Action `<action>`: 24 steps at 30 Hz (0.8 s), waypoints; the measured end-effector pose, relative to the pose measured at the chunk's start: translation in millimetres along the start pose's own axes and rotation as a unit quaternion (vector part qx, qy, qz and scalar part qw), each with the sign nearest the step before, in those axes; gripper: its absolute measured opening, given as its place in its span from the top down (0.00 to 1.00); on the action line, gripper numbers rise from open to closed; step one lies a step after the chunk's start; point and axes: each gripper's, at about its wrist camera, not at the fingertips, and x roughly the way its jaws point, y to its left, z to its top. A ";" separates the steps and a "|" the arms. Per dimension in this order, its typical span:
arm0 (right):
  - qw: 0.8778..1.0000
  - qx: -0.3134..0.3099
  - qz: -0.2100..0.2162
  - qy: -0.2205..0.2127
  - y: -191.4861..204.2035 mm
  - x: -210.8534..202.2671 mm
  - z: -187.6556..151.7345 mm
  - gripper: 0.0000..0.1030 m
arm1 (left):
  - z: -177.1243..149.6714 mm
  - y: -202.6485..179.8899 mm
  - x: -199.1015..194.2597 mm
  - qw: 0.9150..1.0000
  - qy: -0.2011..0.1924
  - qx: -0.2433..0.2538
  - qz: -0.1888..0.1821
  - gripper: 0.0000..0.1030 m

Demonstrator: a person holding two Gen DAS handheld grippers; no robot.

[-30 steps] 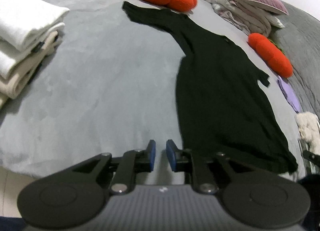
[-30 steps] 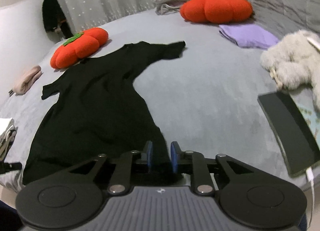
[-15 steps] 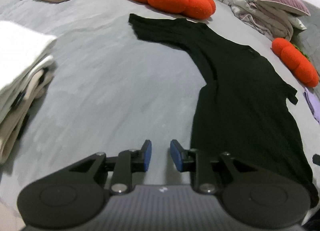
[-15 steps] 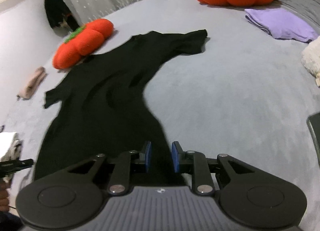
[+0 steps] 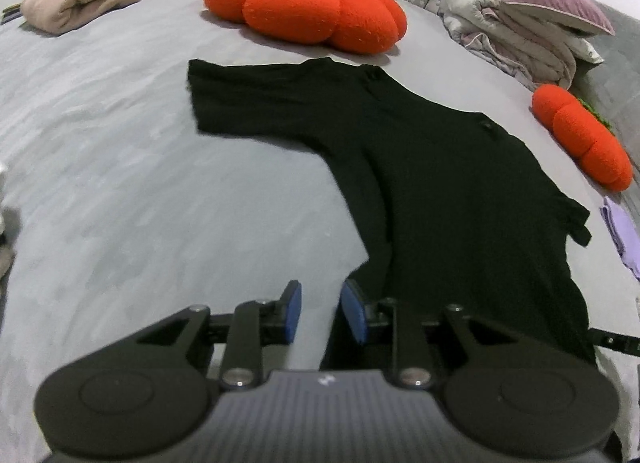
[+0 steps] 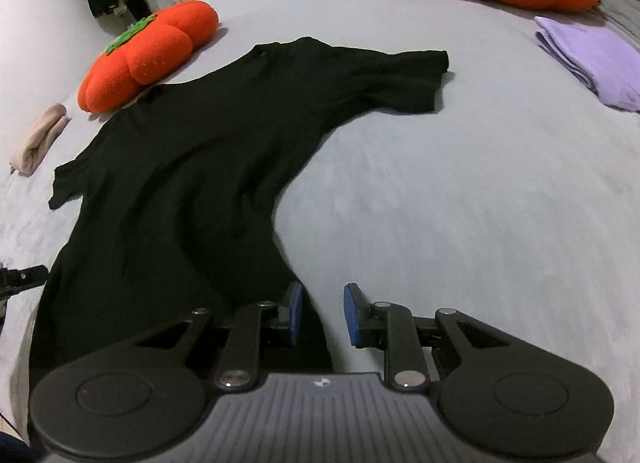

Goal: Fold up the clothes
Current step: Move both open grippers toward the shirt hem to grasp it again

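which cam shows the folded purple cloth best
The right wrist view: the folded purple cloth lies whole at upper right, its layered edge clear. The left wrist view catches only a sliver of it at the right rim.

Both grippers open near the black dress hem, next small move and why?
Probably lower both and close on the hem corners. The left hand-held gripper and right hand-held gripper are open at opposite edges of the flat black short-sleeved dress, gripping nothing yet.
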 end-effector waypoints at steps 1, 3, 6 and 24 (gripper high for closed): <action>1.000 0.001 0.002 -0.001 -0.7 1.8 2.6 0.75 | 2.9 -1.6 3.3 1.000 0.001 0.001 0.001 0.74; 1.000 0.003 0.006 -0.003 -2.1 5.5 7.8 0.74 | 9.8 -4.9 8.9 1.000 0.001 0.001 -0.002 0.73; 1.000 0.009 0.011 -0.006 -4.2 11.8 17.8 0.74 | 21.2 -7.3 17.4 1.000 -0.001 -0.003 -0.005 0.72; 0.992 0.098 0.073 -0.043 -29.6 62.6 82.4 0.71 | 76.9 7.3 65.1 0.998 -0.020 -0.059 -0.008 0.72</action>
